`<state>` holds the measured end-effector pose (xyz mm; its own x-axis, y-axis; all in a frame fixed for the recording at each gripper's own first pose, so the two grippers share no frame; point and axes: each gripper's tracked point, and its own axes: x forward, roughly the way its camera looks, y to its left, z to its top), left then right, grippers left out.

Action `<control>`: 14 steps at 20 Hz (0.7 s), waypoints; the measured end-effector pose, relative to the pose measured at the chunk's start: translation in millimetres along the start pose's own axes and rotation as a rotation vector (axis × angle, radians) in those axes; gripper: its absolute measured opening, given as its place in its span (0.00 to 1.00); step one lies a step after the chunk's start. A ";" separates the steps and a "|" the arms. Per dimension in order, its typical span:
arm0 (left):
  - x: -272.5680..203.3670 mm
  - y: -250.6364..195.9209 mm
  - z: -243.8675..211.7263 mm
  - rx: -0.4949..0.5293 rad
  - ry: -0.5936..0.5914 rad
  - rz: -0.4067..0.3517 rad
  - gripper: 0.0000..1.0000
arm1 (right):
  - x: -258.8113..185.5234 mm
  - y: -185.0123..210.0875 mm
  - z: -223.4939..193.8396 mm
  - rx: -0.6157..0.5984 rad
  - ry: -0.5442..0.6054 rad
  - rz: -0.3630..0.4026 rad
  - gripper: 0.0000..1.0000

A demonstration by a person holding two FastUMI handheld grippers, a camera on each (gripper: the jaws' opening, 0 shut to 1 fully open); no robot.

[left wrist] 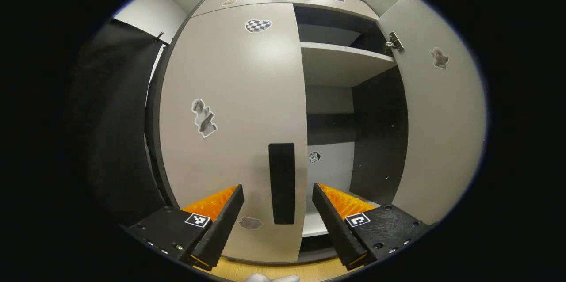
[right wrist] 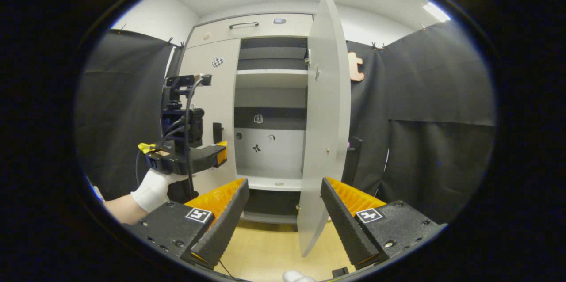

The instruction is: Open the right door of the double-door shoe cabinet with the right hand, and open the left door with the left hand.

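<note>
One of two doors is opened so far. Nearest, the left gripper is held with jaws released, lined up on the dark handle of the closed left door. The right gripper is parted too, grasping nothing. Beyond, the right door is swung wide, and two shelves are counted inside the shoe cabinet.
</note>
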<state>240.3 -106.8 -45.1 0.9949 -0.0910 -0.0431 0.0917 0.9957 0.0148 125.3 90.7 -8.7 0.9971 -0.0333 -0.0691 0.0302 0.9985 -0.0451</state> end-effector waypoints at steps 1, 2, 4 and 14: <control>6.5 -1.4 -1.5 -0.003 0.004 0.003 0.95 | 1.3 -1.7 0.1 0.001 0.002 -0.004 1.00; 12.7 -1.9 -5.2 -0.009 0.016 0.005 0.95 | 2.7 -2.3 0.3 0.002 0.004 -0.005 1.00; 22.2 -2.2 -11.4 -0.022 0.041 0.009 0.93 | 4.2 -5.3 -0.2 0.005 0.008 -0.010 1.00; 35.3 -1.8 -16.5 -0.015 0.050 0.000 0.34 | 16.3 0.0 -5.6 0.010 0.030 0.026 1.00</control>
<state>274.6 -111.5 -63.1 0.9915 -0.0904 -0.0933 0.0908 0.9959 -0.0005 141.3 89.9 -15.4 0.9949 -0.0086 -0.1005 0.0053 0.9994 -0.0330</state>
